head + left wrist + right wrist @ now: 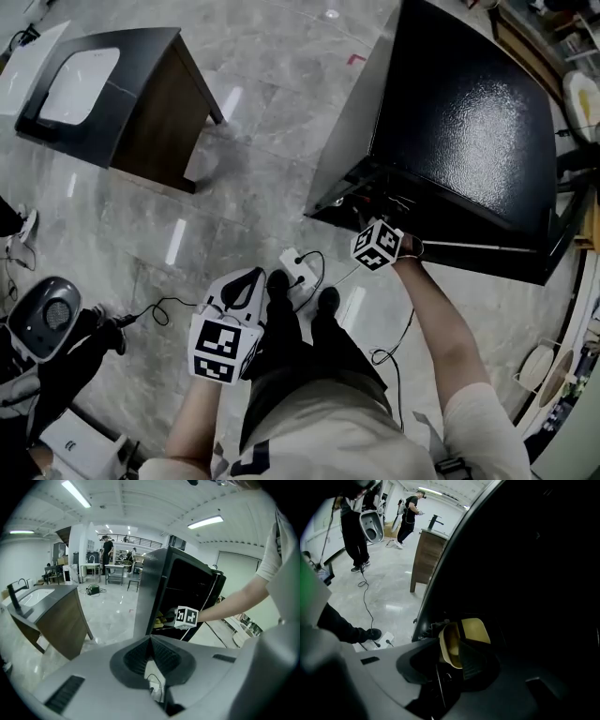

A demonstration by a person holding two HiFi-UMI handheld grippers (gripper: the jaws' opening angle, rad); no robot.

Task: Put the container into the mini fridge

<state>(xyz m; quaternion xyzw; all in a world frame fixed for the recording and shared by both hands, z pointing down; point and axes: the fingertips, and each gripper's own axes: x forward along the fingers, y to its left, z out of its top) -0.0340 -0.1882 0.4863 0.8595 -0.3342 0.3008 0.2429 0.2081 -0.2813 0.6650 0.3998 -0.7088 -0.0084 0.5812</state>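
The black mini fridge (469,122) stands on the floor at the upper right with its front open. My right gripper (371,234) reaches into the opening, its marker cube just outside. In the right gripper view the jaws (457,645) are shut on the rim of a pale yellow container (451,649), which is tilted inside the dark fridge interior (525,573). My left gripper (246,286) hangs low by the person's legs, away from the fridge. Its jaws (150,641) are shut with nothing in them. From there the fridge (187,588) and a bit of yellow (161,617) show.
A dark wood cabinet with a white sink (122,94) stands at the upper left. A power strip with cables (298,267) lies on the floor by the person's feet. A grey device (42,317) sits at the left edge. People stand further back (410,513).
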